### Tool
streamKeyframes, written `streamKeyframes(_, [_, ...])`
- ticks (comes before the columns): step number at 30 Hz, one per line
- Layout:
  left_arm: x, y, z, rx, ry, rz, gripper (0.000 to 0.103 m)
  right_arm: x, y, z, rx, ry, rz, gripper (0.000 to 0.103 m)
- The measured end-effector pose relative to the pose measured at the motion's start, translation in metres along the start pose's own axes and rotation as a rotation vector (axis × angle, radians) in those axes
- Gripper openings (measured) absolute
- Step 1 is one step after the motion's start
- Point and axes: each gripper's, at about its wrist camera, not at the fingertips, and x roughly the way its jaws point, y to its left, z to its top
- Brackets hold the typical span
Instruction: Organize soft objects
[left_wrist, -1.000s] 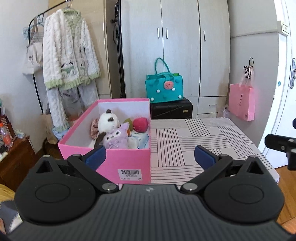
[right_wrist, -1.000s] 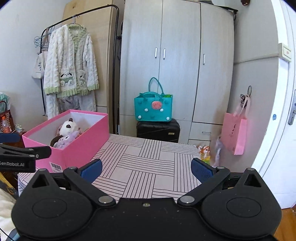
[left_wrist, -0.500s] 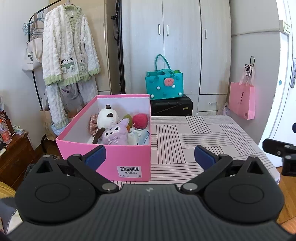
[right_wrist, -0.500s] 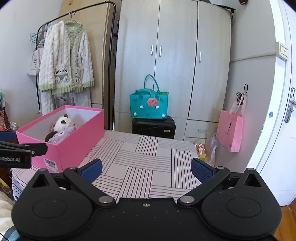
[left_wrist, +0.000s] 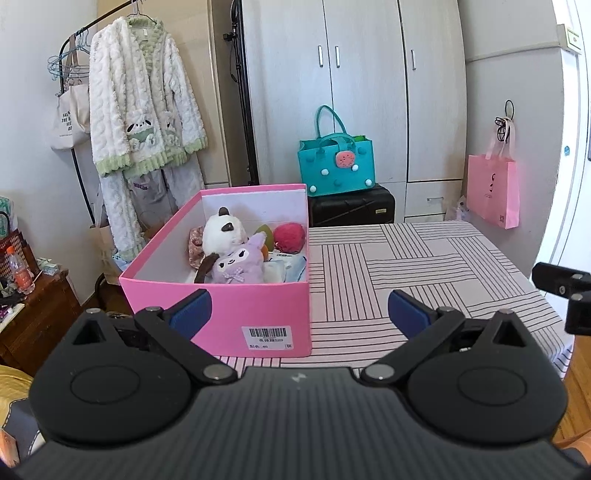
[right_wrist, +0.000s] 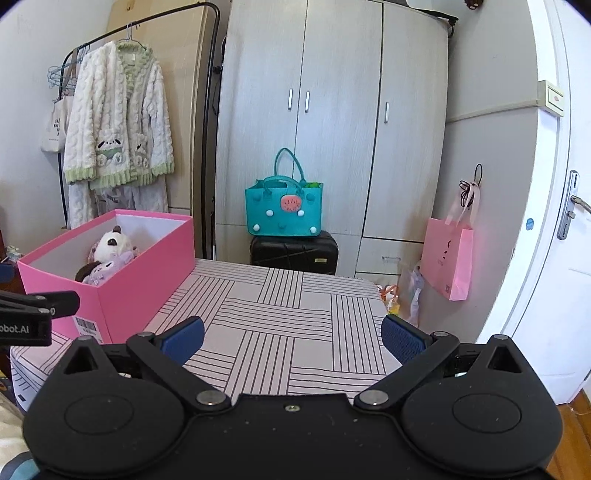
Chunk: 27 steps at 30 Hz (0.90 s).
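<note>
Soft toys are seen packed in the pink box (left_wrist: 236, 314) on the striped table (left_wrist: 406, 266).
Both the left gripper (left_wrist: 297, 312) and the right gripper (right_wrist: 291, 339) are held with jaws spread wide, nothing gripped.

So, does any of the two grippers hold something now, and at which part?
Nothing is held. The left gripper and the right gripper are both open, with only air between their fingers. The plush toys lie in the pink box.
</note>
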Motion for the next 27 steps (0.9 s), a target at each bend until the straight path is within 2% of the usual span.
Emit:
streamKeyframes(18, [-0.003,-0.005,-0.004,0.028,-0.005,0.002,0.103,-0.009,-0.002,-0.006,0.037,-0.065,0.006,0.103])
streamKeyframes(27, [-0.009,-0.006,-0.006,0.023,-0.031,0.002,0.103,-0.011,-0.001,-0.008,0.036,-0.065,0.008,0.103])
